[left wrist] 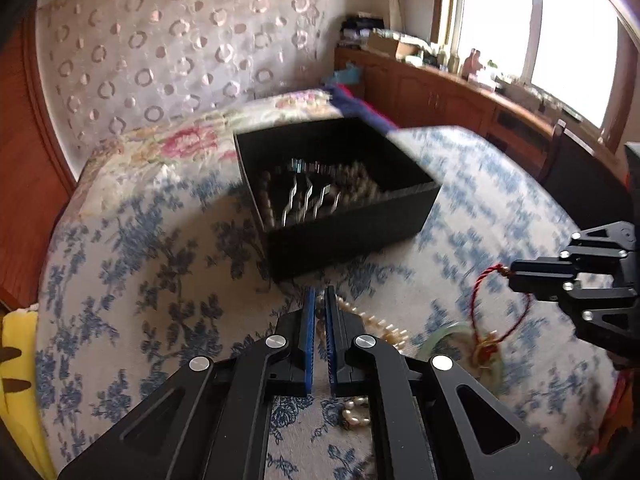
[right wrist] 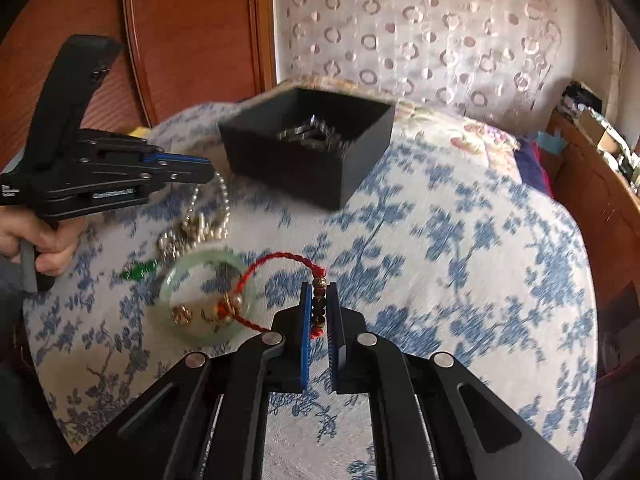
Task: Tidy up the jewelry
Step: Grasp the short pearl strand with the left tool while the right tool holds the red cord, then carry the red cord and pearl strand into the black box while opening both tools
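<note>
A black open box with bead strands and silver pieces inside sits on the floral bedspread. My left gripper is shut on a pearl necklace, which hangs from it in the right wrist view. My right gripper is shut on the beaded part of a red cord bracelet; it also shows in the left wrist view with the cord. A pale green jade bangle lies under the cord, with gold pieces inside it.
A small green item lies left of the bangle. The bedspread is blue and white. A wooden headboard stands behind. A wooden cabinet with clutter runs under the window. A yellow object sits at the left edge.
</note>
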